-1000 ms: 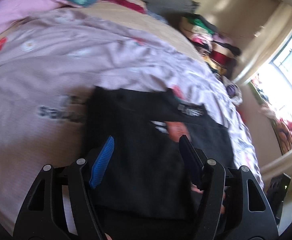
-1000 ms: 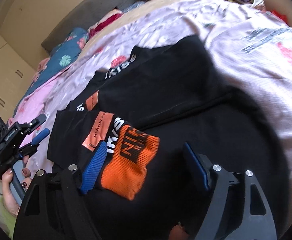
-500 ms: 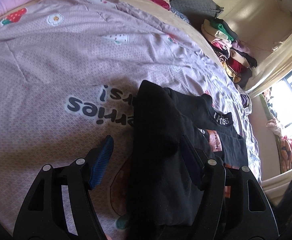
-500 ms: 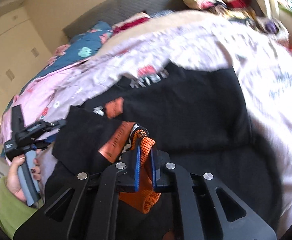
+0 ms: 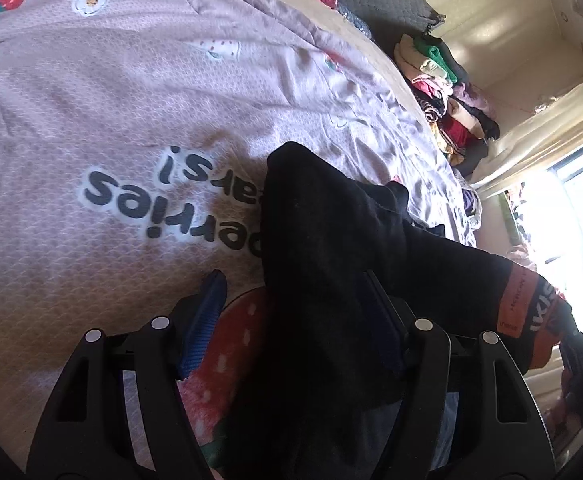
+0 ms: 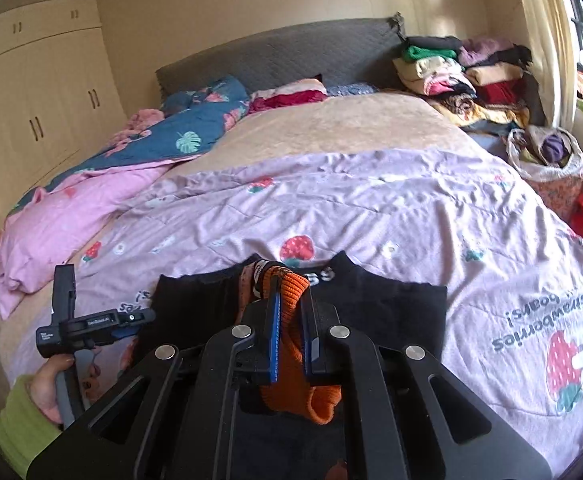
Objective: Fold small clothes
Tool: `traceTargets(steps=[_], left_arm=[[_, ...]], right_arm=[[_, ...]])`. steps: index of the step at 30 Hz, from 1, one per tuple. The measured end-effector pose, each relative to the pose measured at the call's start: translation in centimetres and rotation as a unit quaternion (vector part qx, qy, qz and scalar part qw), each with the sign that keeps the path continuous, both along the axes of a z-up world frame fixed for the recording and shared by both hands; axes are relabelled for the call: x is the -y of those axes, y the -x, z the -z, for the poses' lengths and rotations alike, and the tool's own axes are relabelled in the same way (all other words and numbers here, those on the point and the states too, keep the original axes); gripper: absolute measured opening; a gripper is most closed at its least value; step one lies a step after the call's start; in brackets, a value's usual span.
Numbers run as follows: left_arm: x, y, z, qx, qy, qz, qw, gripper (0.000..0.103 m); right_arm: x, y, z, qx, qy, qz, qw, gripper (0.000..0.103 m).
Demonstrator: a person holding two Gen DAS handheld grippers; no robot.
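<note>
Though upside-down, quilt (image 6: pixel 411 208) print "strawberries"

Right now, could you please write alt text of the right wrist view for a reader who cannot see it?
The right hand-held gripper is shut on the orange cuff of a black garment, raised over a bed with a pink quilt. At lower left a hand holds the left hand-held gripper; folded clothes are stacked by the headboard.

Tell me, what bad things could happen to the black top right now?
The right gripper pinches only the orange cuff, so the knit might slip out as the sleeve is lifted. The left gripper stands open over the black top without pressing on it, so the whole garment could drag across the pink quilt and unfold.
</note>
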State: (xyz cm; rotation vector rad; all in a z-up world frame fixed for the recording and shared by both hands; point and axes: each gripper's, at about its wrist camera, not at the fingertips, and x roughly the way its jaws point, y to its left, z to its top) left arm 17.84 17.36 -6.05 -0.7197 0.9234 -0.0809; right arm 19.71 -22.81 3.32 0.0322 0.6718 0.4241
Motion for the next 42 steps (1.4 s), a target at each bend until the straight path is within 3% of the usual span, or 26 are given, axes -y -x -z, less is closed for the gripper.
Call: traceTargets(steps=[2, 4, 6, 10, 16, 27, 35, 38, 42], left_arm=[[0.3, -0.4, 0.1, 0.001, -0.003, 0.001, 1.0, 0.06], [0.5, -0.6, 0.1, 0.001, -0.014, -0.003, 0.9999, 0.049], [0.6, -0.9, 0.3, -0.001, -0.015, -0.004, 0.9999, 0.015], [0.9, -0.8, -0.1, 0.011, -0.026, 0.005, 0.9996, 0.005], [0.8, 0.1, -1.8, 0.038, -0.037, 0.009, 0.9985, 0.003], [1.4, -0.3, -1.5, 0.03, -0.045, 0.016, 0.9984, 0.003], [1.5, -0.4, -1.4, 0.029, -0.048, 0.015, 0.9983, 0.003], [1.5, -0.3, -1.5, 0.03, -0.049, 0.014, 0.9983, 0.003], [1.6, -0.1, -1.9, 0.033, -0.058, 0.013, 0.9977, 0.004]], right_arm=[[0.5, -0.1, 0.6, -0.006, -0.003, 0.009, 1.0, 0.007], [1.1, -0.3, 1.3, -0.013, -0.007, 0.021, 1.0, 0.007], [1.5, -0.4, 2.1, -0.019, -0.008, 0.029, 0.999, 0.007], [1.5, -0.5, 3.0, -0.021, 0.009, 0.037, 0.999, 0.007], [2.1, -1.2, 4.6, -0.025, 0.042, 0.078, 0.996, 0.007], [2.6, -2.5, 7.7, -0.062, 0.057, 0.112, 0.99, 0.008], [3.4, -2.5, 8.0, -0.066, 0.059, 0.137, 0.987, 0.018], [4.0, -2.2, 7.8, -0.066, 0.052, 0.142, 0.986, 0.029], [4.3, -1.8, 8.0, -0.072, 0.047, 0.136, 0.987, 0.031]])
